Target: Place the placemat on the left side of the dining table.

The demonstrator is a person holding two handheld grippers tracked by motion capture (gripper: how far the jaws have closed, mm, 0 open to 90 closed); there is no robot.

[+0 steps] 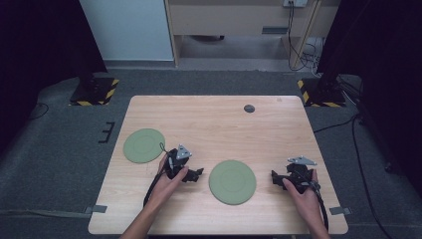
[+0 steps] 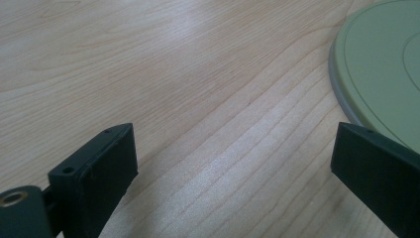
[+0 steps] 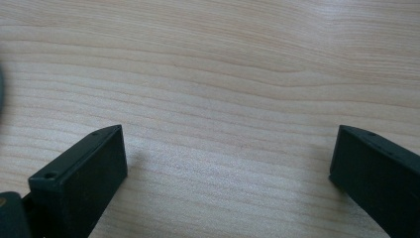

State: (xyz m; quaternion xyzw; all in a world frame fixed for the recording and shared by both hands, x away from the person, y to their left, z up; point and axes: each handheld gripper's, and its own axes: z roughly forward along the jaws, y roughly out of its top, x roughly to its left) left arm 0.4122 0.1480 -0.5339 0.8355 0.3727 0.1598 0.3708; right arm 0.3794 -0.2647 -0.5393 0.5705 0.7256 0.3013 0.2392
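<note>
A green plate [image 1: 144, 145] lies on the tabletop [image 1: 219, 119] behind and outboard of the left gripper [image 1: 191, 174], near the tabletop's left edge. That gripper's jaws stand wide apart with nothing but bare wood between them. A second green plate [image 1: 232, 181] sits just ahead of them; in the left gripper view its rim [image 2: 341, 84] runs past the far jaw's tip and is partly covered by it. The left hand [image 1: 166, 181] grips the tool from behind, the forearm angling in from the bottom edge.

The right gripper [image 1: 276, 178] points its jaws at the same plate from the other side, a small gap short of its rim. Its jaws are also spread wide over bare wood. The right hand [image 1: 303, 191] holds it low, near the tabletop's right front corner. A small dark disc [image 1: 249, 108] lies far beyond both, with open wood between.
</note>
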